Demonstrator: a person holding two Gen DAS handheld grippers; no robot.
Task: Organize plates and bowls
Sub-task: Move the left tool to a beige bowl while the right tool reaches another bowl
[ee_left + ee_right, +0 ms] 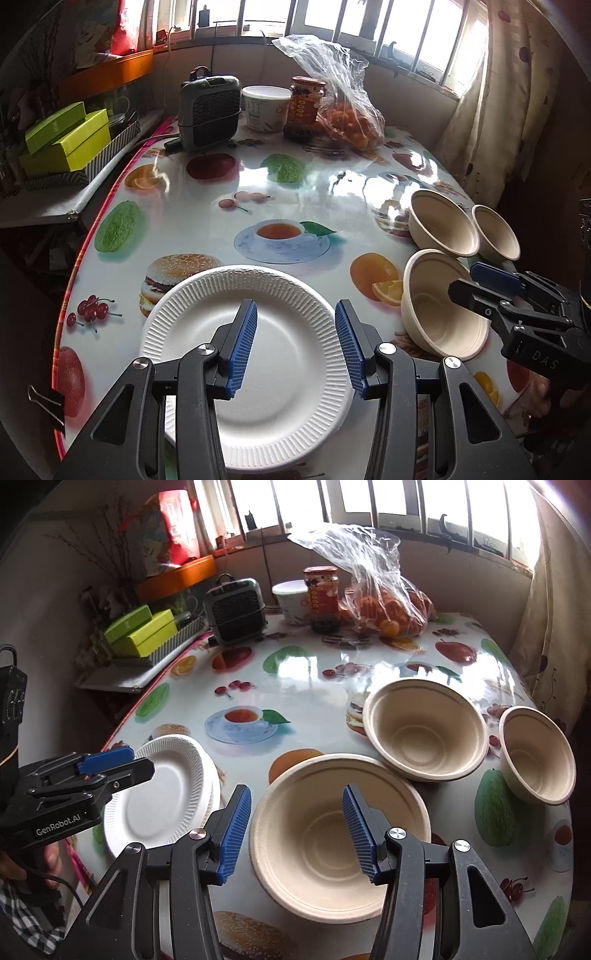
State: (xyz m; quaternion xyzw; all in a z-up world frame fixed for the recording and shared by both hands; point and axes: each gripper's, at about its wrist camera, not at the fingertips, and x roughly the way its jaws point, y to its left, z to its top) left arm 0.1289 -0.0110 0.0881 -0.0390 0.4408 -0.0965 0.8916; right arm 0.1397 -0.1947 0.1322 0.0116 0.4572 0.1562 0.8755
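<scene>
Ribbed white paper plates (258, 365), round, stacked at the table's (207, 192) near-left edge; we cannot count them. Left gripper (295, 343) hovers above, jaws apart, empty. Rightwards, three smooth beige pulp bowls, mouths up: nearest bowl (332, 834) beneath the right gripper (295, 834), also parted, gripping nothing. Glossy fruit-print tablecloth.

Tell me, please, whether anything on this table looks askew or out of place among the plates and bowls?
Slightly: the paper plates are stacked unevenly, the lower one's rim poking out. The three bowls stand upright, unstacked. Nothing is spilled or damaged.
</scene>
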